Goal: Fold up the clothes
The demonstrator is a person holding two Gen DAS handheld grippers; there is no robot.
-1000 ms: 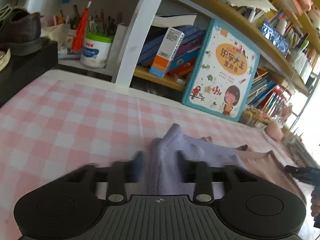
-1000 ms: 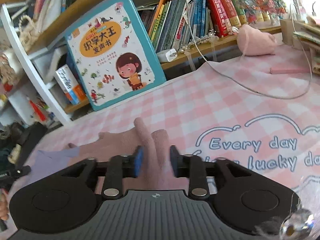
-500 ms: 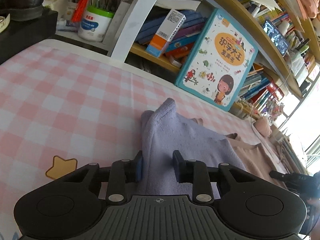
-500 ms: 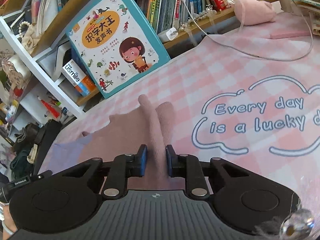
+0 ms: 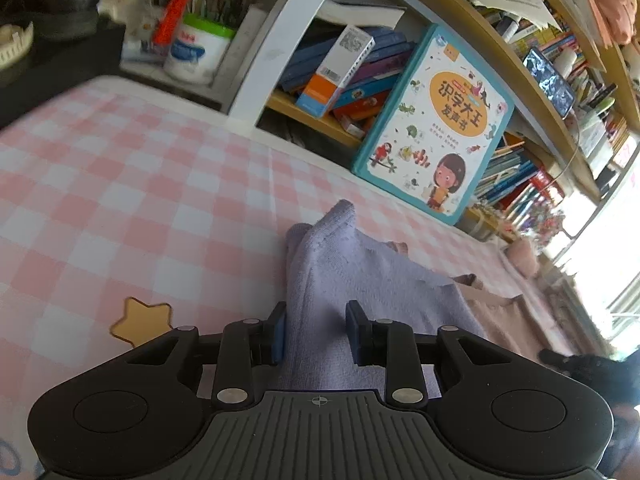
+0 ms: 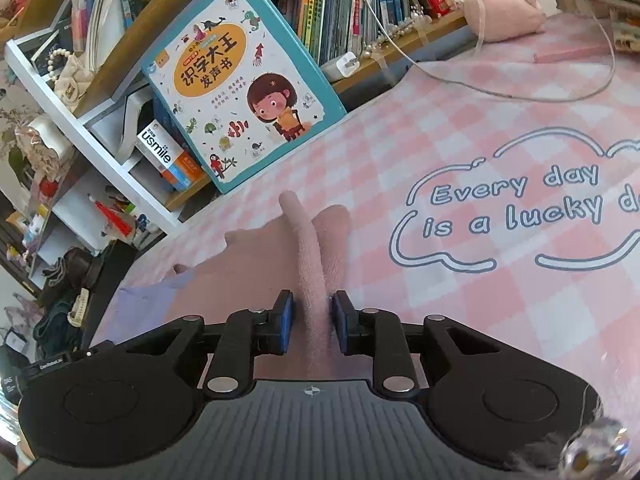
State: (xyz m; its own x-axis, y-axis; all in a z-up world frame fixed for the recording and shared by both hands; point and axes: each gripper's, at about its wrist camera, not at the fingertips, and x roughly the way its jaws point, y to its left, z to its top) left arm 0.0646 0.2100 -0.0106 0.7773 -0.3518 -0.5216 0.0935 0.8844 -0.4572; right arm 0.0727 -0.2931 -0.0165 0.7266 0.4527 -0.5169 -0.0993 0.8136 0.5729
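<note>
Left wrist view: left gripper [image 5: 316, 330] is narrowed on the lavender end [image 5: 340, 276] of the garment, right gripper [image 6: 312, 326], reopening slightly, pinches its pink ridge [image 6: 308, 256], apparently so both near corners are lifted off the checked cloth [image 5: 140, 184] for folding.

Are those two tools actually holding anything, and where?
Left tool pinches the garment's raised lilac end; right tool pinches its raised pink end.
</note>
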